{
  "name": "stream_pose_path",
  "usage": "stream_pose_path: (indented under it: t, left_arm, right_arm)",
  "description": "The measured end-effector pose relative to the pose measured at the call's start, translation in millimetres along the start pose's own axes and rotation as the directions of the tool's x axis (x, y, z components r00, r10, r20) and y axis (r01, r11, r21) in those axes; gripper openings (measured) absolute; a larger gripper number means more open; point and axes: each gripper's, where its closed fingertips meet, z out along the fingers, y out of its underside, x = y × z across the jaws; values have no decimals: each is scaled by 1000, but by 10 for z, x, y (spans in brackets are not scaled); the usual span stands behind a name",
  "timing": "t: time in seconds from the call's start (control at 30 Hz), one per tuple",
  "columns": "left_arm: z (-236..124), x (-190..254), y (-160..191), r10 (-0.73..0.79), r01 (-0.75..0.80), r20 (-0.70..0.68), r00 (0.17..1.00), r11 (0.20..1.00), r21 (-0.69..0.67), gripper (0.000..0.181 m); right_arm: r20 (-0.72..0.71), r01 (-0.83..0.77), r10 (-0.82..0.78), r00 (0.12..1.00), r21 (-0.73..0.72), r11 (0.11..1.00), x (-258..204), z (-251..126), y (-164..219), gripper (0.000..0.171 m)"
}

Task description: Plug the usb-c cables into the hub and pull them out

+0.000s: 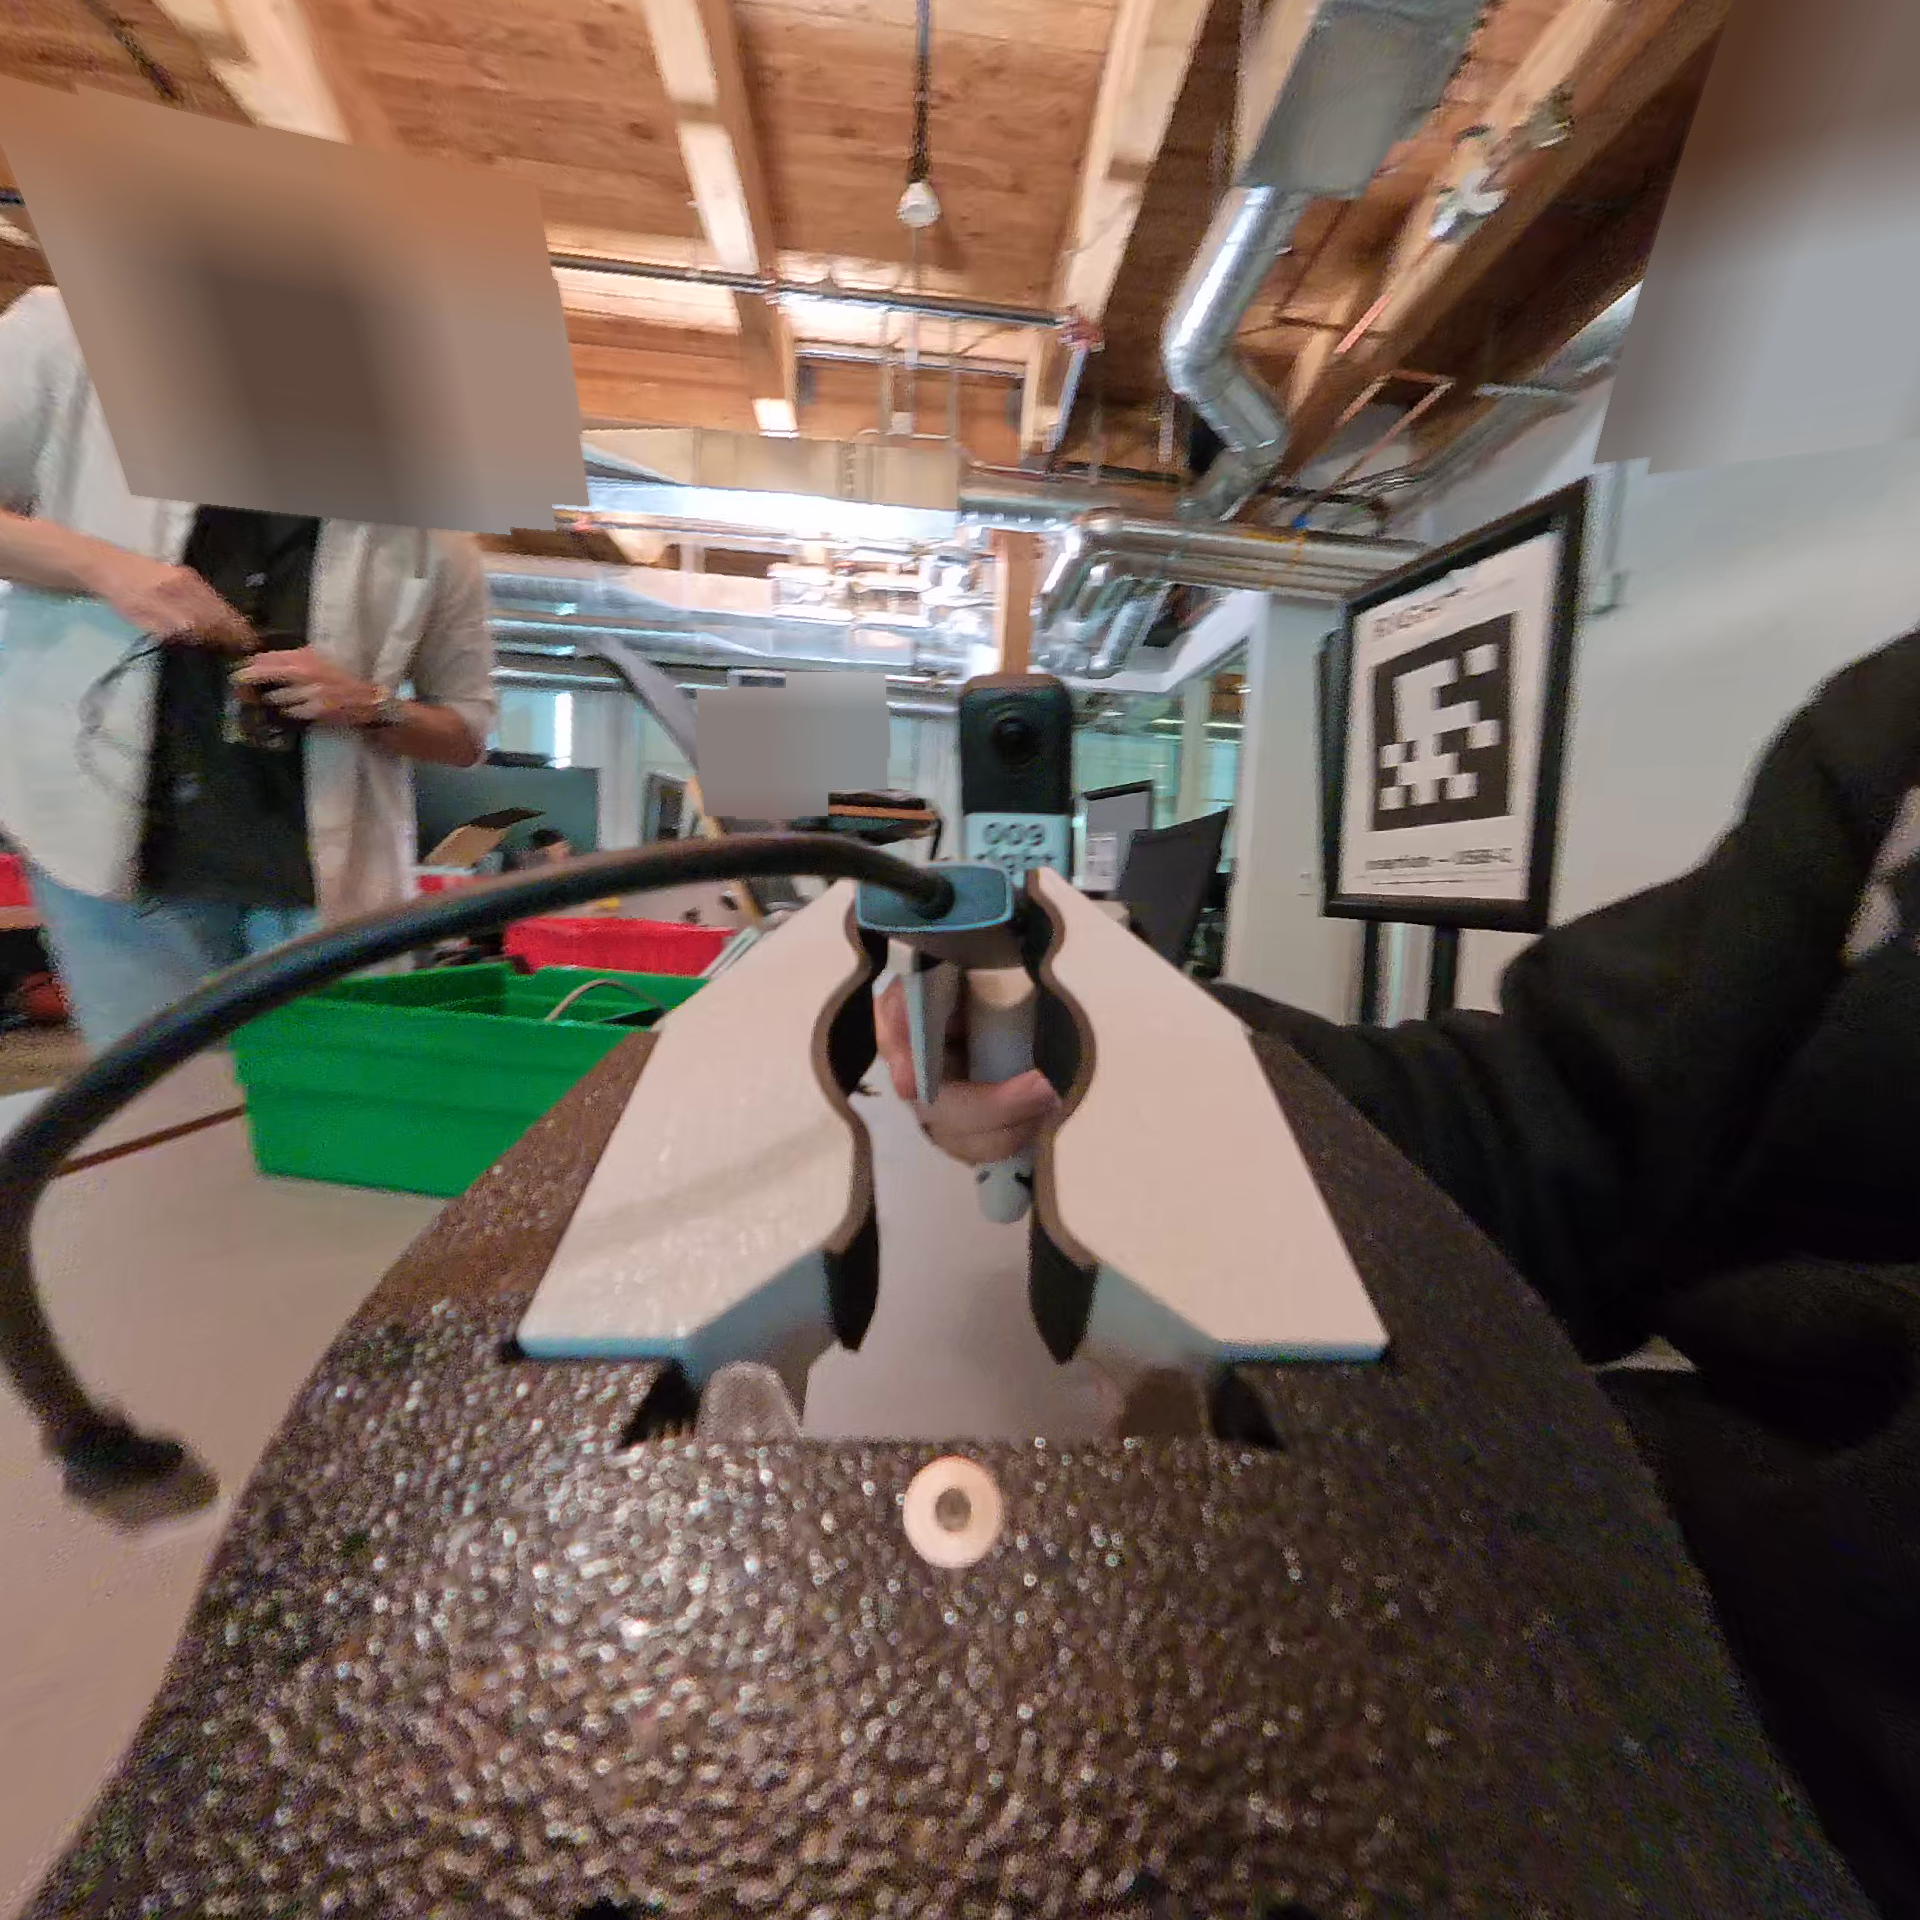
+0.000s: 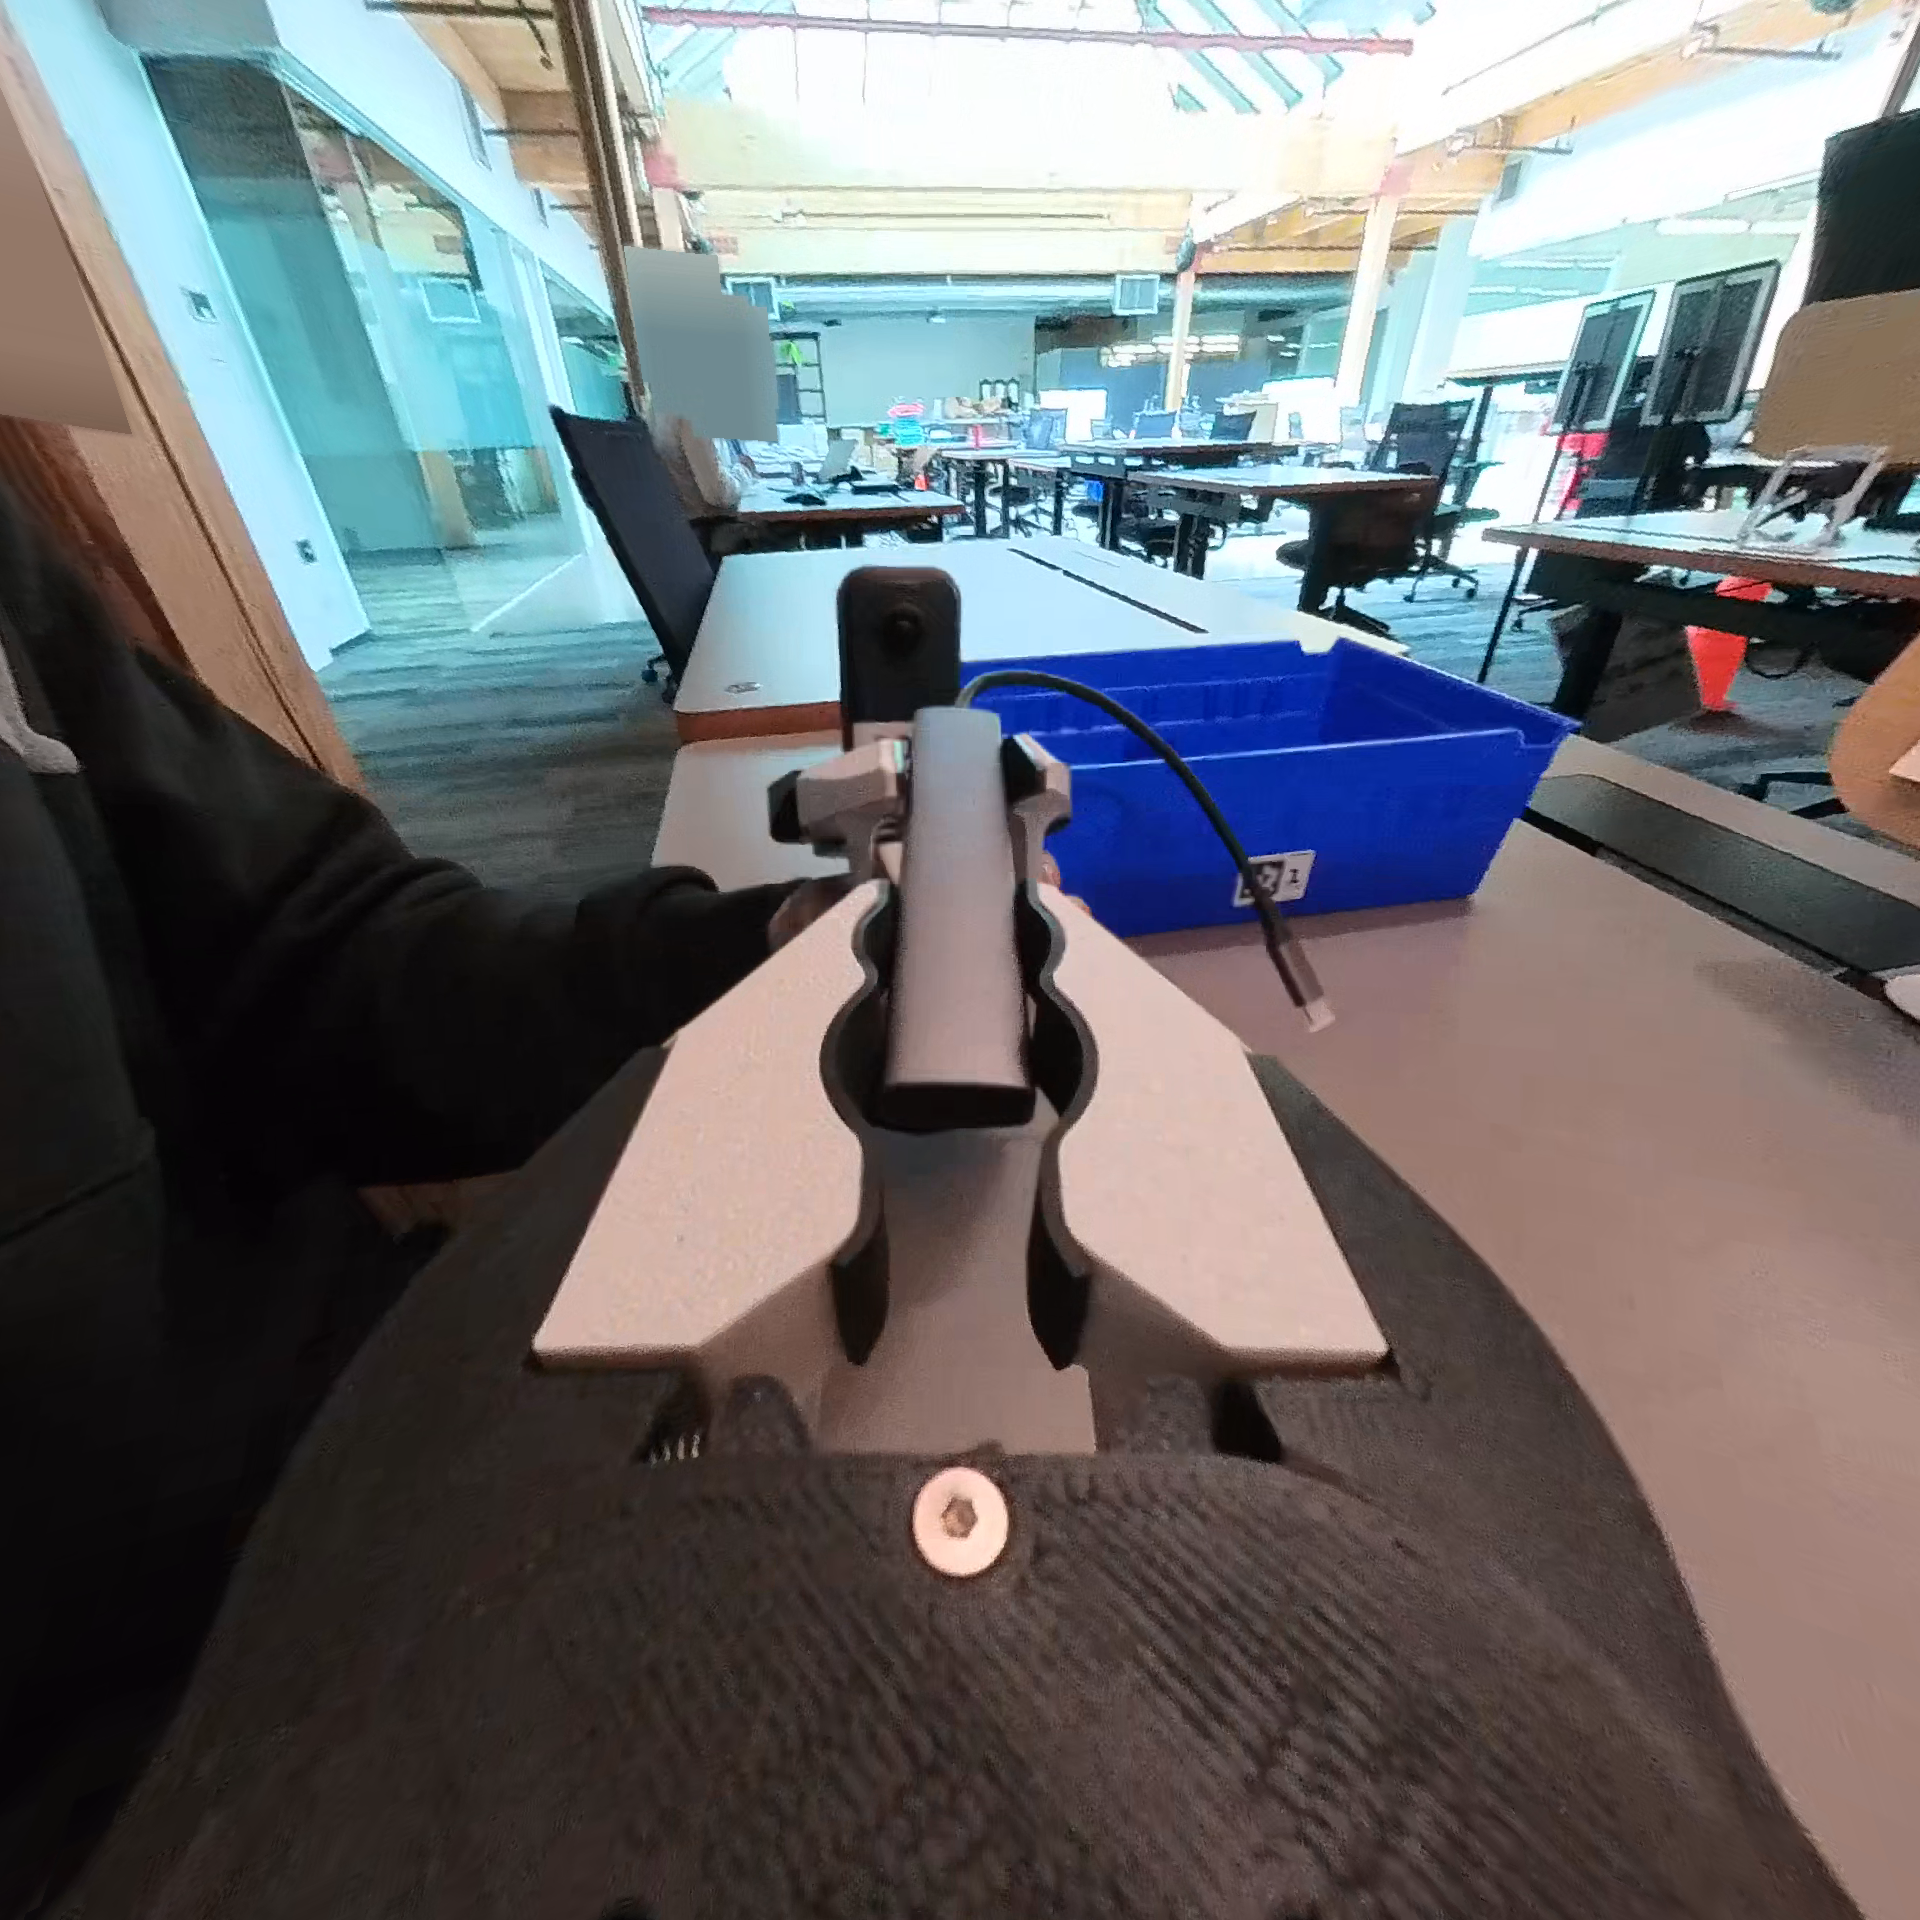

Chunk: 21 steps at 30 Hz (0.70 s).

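A grey usb-c hub [image 2: 951, 935] lies lengthwise between my right gripper's [image 2: 956, 896] fingers, which are shut on it above the table. The hub's thin black cable [image 2: 1174, 769] leaves its far end, arcs right and hangs with its plug [image 2: 1311, 1003] free in the air. My left gripper [image 2: 920, 774] faces me and clamps that far end. In the left wrist view my left gripper [image 1: 940, 906] holds the hub's blue-grey end [image 1: 935, 899], and the cable [image 1: 312, 956] loops left towards the camera. The right gripper's camera [image 1: 1013, 743] rises behind it.
A blue bin [image 2: 1351, 810] stands on the grey table [image 2: 1558, 1247] just beyond the grippers. A green bin [image 1: 416, 1081] and a red bin [image 1: 613, 940] stand on the other side. A person [image 1: 260, 727] stands past them. A framed marker sign [image 1: 1444, 727] stands at right. My two grippers' fingertips are within a few centimetres of each other.
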Motion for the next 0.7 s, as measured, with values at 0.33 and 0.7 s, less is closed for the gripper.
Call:
stream_pose_path:
  t: [0.33, 0.7]
  left_arm:
    - [25, -97, 63, -54, 56, 79, 995, 998, -23, 70]
    - [-2, -179, 135, -69, 76, 118, 991, 996, -51, 57]
  right_arm:
    - [-674, 105, -287, 680, -298, 949, 1391, -1516, -1041, 22]
    - [-787, -421, -57, 614, -388, 820, 2647, -2617, -602, 22]
